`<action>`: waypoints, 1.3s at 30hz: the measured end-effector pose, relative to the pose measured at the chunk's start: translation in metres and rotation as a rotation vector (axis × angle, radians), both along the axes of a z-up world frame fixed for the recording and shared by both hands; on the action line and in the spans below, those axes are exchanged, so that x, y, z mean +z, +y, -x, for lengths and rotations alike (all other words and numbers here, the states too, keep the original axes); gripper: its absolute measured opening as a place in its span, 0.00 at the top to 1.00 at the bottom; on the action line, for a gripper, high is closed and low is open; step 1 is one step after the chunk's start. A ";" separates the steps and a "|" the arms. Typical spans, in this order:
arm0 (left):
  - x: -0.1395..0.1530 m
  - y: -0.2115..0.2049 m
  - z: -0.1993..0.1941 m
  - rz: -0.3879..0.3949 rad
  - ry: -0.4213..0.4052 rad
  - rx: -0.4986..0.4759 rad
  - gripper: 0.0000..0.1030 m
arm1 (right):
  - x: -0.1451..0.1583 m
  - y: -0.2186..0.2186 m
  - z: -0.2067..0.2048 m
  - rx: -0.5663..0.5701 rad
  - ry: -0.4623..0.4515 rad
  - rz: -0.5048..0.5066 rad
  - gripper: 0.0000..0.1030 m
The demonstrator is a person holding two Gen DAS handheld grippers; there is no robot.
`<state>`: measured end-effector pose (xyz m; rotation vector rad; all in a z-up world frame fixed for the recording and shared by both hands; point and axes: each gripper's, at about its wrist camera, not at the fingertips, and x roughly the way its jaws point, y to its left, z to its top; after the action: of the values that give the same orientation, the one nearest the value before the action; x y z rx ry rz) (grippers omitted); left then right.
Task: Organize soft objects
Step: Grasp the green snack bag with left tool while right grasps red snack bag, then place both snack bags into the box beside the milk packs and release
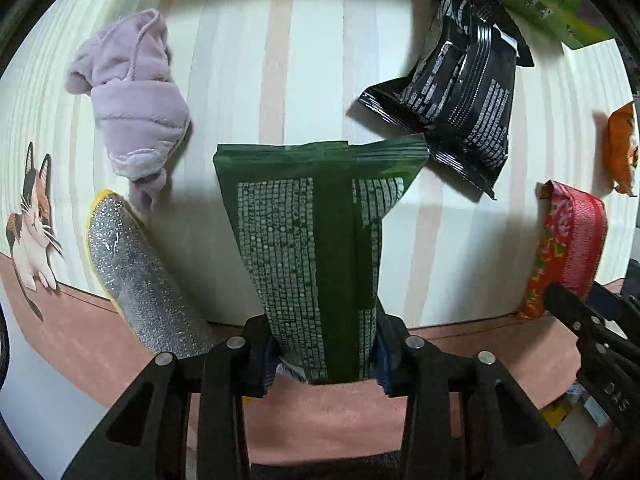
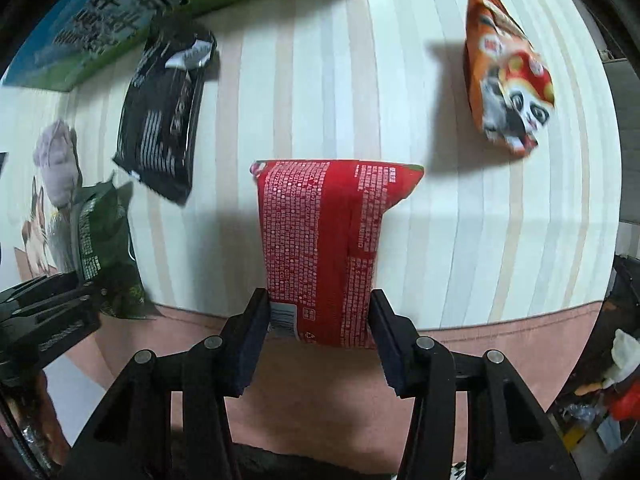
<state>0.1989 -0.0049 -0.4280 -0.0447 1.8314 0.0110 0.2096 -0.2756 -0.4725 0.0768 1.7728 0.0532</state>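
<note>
My left gripper is shut on a dark green soft packet, held above the striped cloth. My right gripper is shut on a red soft packet; that packet also shows at the right of the left wrist view. The green packet and left gripper show at the left of the right wrist view. A black packet lies beyond the green one, also in the right wrist view. An orange panda packet lies at the far right.
A lilac plush toy and a silver-and-yellow sponge lie left on the cloth. Green cartons stand along the far edge. A cat picture marks the cloth's left side. A pink border runs along the near edge.
</note>
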 end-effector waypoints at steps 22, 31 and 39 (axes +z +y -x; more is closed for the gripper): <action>0.143 -0.040 0.008 0.137 -0.267 -0.025 0.69 | 0.107 0.042 0.006 0.015 -0.178 -0.166 0.53; 0.230 -0.015 -0.132 0.128 -0.445 -0.097 0.69 | 0.204 0.048 -0.108 0.022 -0.350 -0.229 0.53; 0.169 0.006 -0.266 0.025 -0.327 -0.116 0.69 | 0.131 0.071 -0.215 0.005 -0.253 -0.114 0.53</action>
<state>0.4650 0.0012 -0.2588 0.0402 1.5044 -0.0952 0.4245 -0.2050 -0.3419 0.1419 1.5162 0.1612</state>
